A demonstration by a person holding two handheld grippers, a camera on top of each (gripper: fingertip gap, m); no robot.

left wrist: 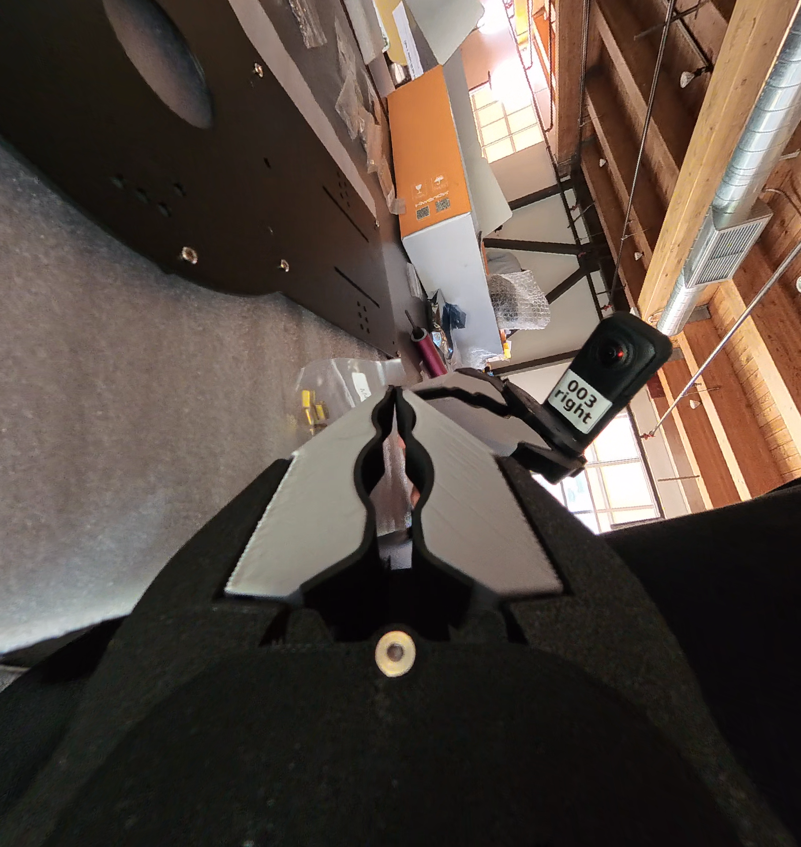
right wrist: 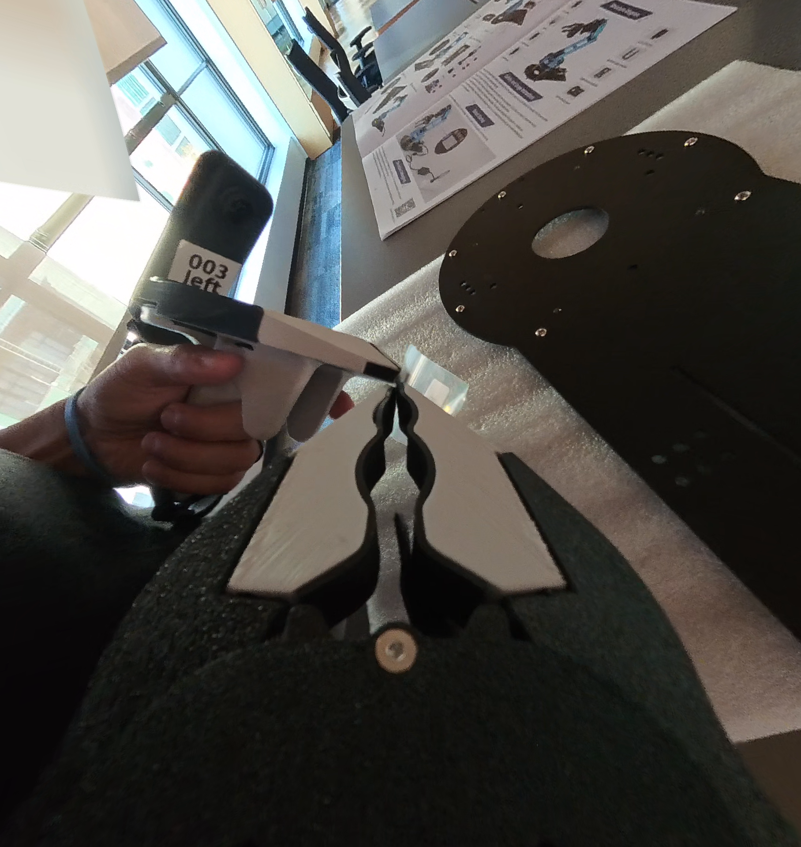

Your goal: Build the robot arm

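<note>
A small clear plastic bag (left wrist: 339,380) with a white label and several small yellow parts (left wrist: 314,405) hangs just above the white foam sheet (left wrist: 91,366). My left gripper (left wrist: 395,393) is shut on the bag's top edge. My right gripper (right wrist: 396,390) is shut on the same edge, its tip right beside the left one. The bag (right wrist: 435,382) stretches away beyond both tips in the right wrist view. The left gripper (right wrist: 387,372) comes in from the left there, held by a hand (right wrist: 169,412). The right gripper (left wrist: 419,389) comes in from the right in the left wrist view.
A large black metal plate (right wrist: 641,298) with holes and screws lies on the foam sheet (right wrist: 550,481). A printed instruction sheet (right wrist: 504,91) lies behind it. An orange and white box (left wrist: 424,151), a magenta tube (left wrist: 428,350) and bubble wrap (left wrist: 518,298) sit farther along the table. My two grippers' fingertips are within a few centimetres of each other.
</note>
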